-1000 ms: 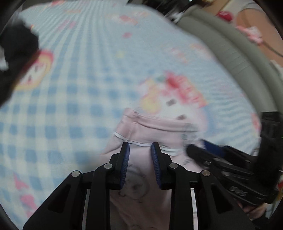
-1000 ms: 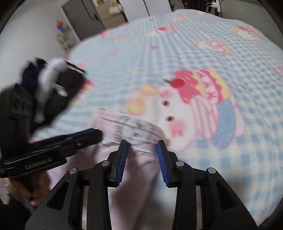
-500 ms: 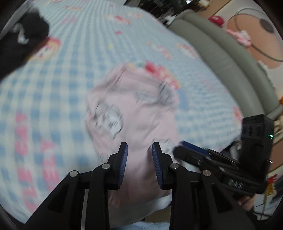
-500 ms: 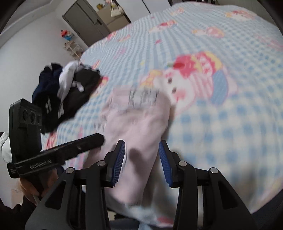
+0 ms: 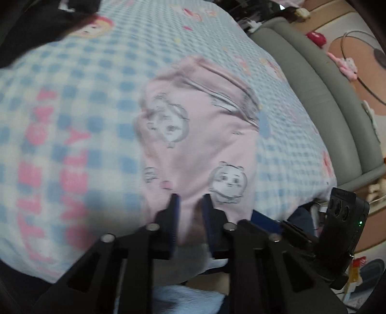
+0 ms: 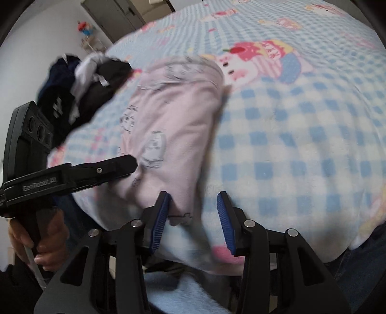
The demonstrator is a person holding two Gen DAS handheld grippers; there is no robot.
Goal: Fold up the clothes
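Note:
A pale pink garment [image 5: 200, 130] with cartoon faces lies lengthwise on the blue checked bed cover [image 5: 72, 116], its near end at the bed's front edge. My left gripper [image 5: 189, 217] stands over that near end with pink cloth between its fingers; the jaws are a narrow gap apart. In the right wrist view the garment [image 6: 173, 116] runs away from me. My right gripper [image 6: 193, 217] is open over its near right edge, with the left finger at the cloth. The left gripper [image 6: 130, 161] shows at the left there.
A heap of dark and white clothes [image 6: 79, 89] lies on the bed at the far left. A grey padded headboard [image 5: 325, 96] runs along the right side. The bed cover [image 6: 301, 135] shows a cartoon print. A grey door [image 6: 115, 17] stands beyond.
Both grippers have pulled back from the garment's far hem to its near end at the bed's edge. The garment now lies stretched out flat. The right gripper's jaws have widened.

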